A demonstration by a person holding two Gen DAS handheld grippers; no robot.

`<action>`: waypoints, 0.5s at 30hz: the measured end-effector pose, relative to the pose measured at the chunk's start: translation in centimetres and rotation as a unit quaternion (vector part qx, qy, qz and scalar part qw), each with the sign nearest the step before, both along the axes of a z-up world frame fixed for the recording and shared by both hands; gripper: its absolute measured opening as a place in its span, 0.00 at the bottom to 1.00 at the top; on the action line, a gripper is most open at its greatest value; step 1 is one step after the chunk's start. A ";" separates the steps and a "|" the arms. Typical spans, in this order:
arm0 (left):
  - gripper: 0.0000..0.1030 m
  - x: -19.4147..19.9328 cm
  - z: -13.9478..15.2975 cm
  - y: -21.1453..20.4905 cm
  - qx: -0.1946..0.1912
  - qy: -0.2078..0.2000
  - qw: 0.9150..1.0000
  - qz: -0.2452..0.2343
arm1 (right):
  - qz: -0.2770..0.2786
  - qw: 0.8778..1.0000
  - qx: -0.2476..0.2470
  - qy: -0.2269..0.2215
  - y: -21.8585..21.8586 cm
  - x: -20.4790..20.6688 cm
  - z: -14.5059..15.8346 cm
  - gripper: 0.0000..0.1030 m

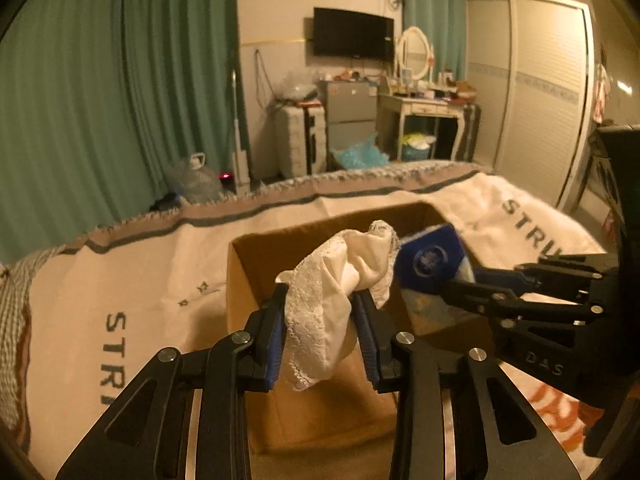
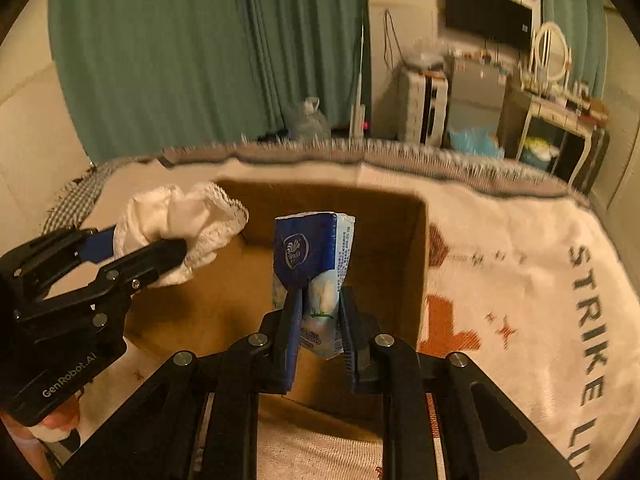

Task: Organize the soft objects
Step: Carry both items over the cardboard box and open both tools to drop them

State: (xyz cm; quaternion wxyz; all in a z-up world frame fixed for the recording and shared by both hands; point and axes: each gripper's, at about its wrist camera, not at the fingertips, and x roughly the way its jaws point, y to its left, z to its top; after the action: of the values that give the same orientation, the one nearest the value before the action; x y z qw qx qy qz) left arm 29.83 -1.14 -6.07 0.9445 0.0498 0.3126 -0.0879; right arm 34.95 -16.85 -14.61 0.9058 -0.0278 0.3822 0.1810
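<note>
- Two hand-held grippers are loaded, both held over the open cardboard box that sits on the blanket covering the bed.
- We find the left hand-held gripper clenched on a white lace-trimmed cloth, bunched and hanging between its jaws, above the box's left half.
- We find the right hand-held gripper clenched on a blue tissue pack, upright, above the box's middle.
- The box interior looks bare where we can see it.
- Risk, in our judgement: the lace edge could snag on a jaw at release and drag the cloth back out.
- Risk: the two hand-held grippers sit near each other; a simultaneous drop could make them collide.
- Risk: the squeezed pack may tip over the near rim if let go early.
</note>
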 end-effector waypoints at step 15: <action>0.84 -6.9 10.2 1.6 -0.010 -0.059 0.997 0.051 | -0.045 0.996 0.000 -0.081 -5.2 -8.2 9.8 0.61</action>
State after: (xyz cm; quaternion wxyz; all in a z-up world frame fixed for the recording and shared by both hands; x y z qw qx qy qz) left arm 22.91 0.46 4.16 0.9651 0.0296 0.2571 -0.0400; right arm 26.76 -22.01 -4.76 0.9409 -0.0253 0.3088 0.1367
